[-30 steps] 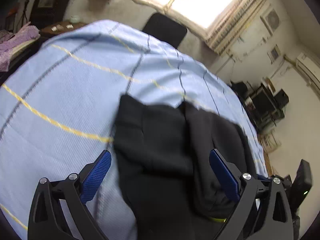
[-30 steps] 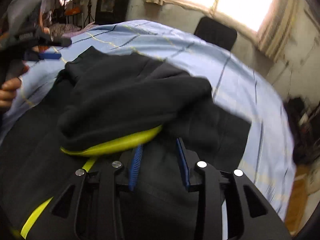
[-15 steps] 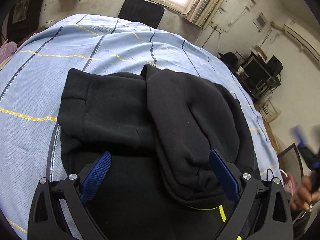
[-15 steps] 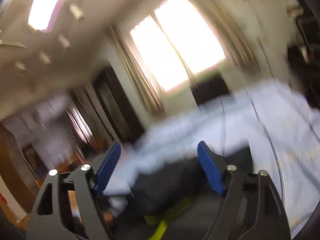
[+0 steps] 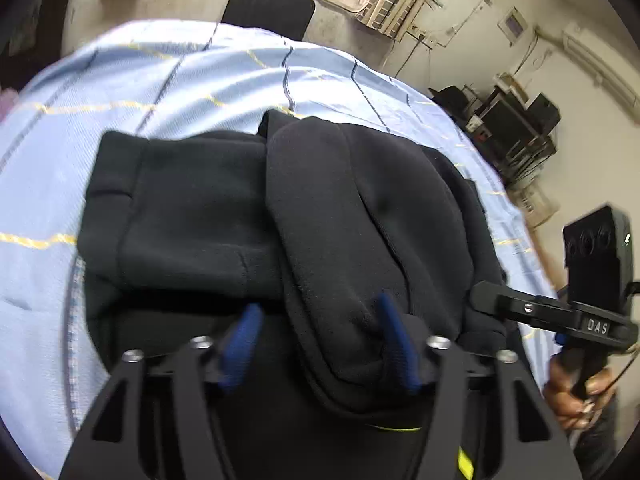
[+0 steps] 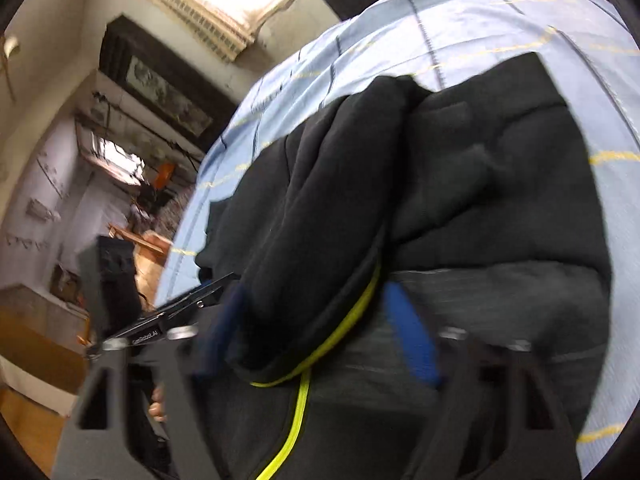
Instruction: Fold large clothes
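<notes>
A black fleece jacket [image 5: 280, 220] with a yellow-green zipper [image 6: 300, 400] lies on a light blue checked sheet [image 5: 180, 80], its sleeves folded over its body. My left gripper [image 5: 316, 344] is low over the near part of the jacket, its blue fingers half closed around a fold of black cloth. My right gripper [image 6: 316, 344] is at the jacket's other side, its blue fingers spread around the thick folded edge by the zipper. The right gripper also shows at the right edge of the left wrist view [image 5: 520, 308].
The sheet [image 6: 480, 8] covers a bed. A black chair back [image 5: 268, 8] stands beyond its far edge under a bright window. Shelves with dark equipment [image 5: 512, 128] stand at the right. A dark cabinet [image 6: 160, 80] stands by the wall.
My left fingers have closed in from wide open and moved lower onto the jacket. My right gripper has swung down from the room onto the jacket's zipper edge.
</notes>
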The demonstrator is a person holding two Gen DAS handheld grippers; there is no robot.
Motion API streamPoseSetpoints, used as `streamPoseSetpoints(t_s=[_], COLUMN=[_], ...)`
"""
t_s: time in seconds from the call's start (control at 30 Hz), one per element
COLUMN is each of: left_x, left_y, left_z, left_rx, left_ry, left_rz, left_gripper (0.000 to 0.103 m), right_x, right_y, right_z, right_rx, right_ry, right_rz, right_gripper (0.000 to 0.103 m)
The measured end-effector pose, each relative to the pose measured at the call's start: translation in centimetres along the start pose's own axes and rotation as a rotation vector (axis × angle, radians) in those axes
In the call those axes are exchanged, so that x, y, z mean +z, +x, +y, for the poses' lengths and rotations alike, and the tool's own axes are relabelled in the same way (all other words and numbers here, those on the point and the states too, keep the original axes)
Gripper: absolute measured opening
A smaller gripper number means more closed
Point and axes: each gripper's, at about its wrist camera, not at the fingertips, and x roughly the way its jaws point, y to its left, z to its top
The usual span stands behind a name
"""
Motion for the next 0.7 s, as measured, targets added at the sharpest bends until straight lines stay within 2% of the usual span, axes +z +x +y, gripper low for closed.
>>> streamPoseSetpoints(t_s=[0.03,0.07,0.13,0.17,0.23,0.33,0.47,0.53,0.57,0.63,0.67,0.7], left_x=[0.0,0.0,0.2,0.1,-0.2,-1.2,-1.6,-1.8,-1.8,-1.8,-1.8,-1.8], left_y=[-0.4,-0.9,-2.4,-2.8,-2.5,-0.2,0.5,0.6,0.6,-0.1,-0.5,-1.3], left_z=[-0.1,0.0,0.2,0.0,-0.5,-1.4,-2.1,-2.3,-2.4,-2.7,-2.8,-3.1], left_rx=[0.006,-0.022,-0.054,-0.051,-0.028,0.056,0.12,0.174,0.188,0.197,0.196,0.19], left_ry=[0.008,0.001,-0.024,-0.018,0.001,0.049,0.11,0.134,0.138,0.134,0.128,0.124], left_rz=[-0.011,-0.02,-0.051,-0.062,-0.046,0.024,0.022,0.007,0.001,-0.009,-0.018,-0.035], left_gripper=[0.033,0.027,0.024,0.024,0.024,0.025,0.03,0.041,0.042,0.042,0.041,0.039], right_x=[-0.1,-0.2,-1.1,-1.4,-2.1,-2.9,-3.1,-3.3,-3.6,-4.1,-4.2,-4.4], right_y=[0.0,-0.5,-1.8,-2.5,-3.2,-2.1,-1.4,-1.3,-1.8,-2.8,-3.5,-4.2], right_z=[0.3,0.7,1.4,1.9,1.4,-0.1,-2.1,-2.0,-2.0,-1.8,-1.3,-1.0], right_rx=[-0.008,-0.03,-0.073,-0.116,-0.147,-0.245,-0.216,-0.223,-0.234,-0.279,-0.302,-0.322], right_ry=[-0.006,-0.029,-0.085,-0.119,-0.14,-0.16,-0.126,-0.134,-0.146,-0.167,-0.172,-0.184], right_rz=[0.003,-0.011,-0.036,-0.042,-0.022,0.016,0.005,-0.004,-0.008,-0.026,-0.046,-0.068], right_gripper=[0.029,0.025,0.019,0.017,0.017,0.017,0.018,0.018,0.018,0.024,0.037,0.043])
